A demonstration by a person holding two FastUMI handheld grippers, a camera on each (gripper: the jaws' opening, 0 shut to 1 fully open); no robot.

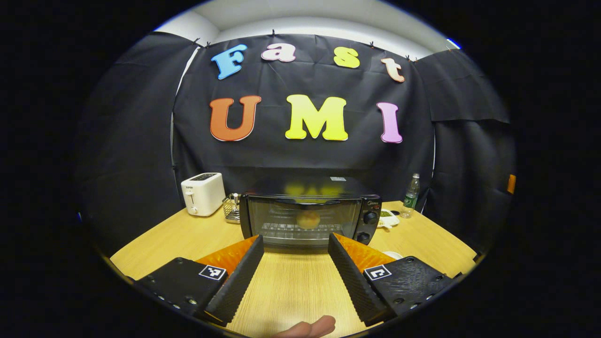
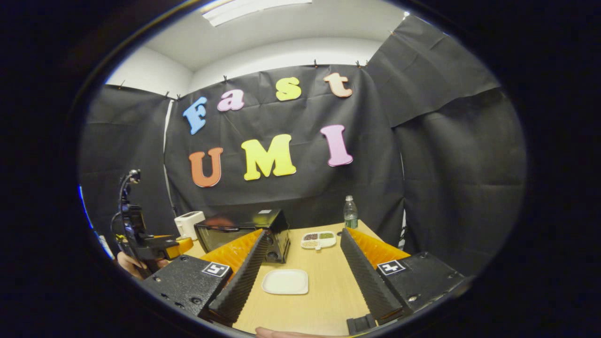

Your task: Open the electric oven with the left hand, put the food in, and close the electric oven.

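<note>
Pale wood desk (image 1: pixel 291 286) inside a booth hung with black cloth, white ceiling above. Electric oven (image 1: pixel 307 219) at desk centre in the left gripper view, door shut, round food (image 1: pixel 308 219) on the rack behind the glass. White toaster (image 1: pixel 203 193) to its left, water bottle (image 1: pixel 412 189) to its right. Left gripper (image 1: pixel 293 270) spread wide, fingers empty. From the right gripper view: empty white plate (image 2: pixel 285 281) between the parted fingers of the right gripper (image 2: pixel 304 277), divided snack tray (image 2: pixel 319 239) beyond.
</note>
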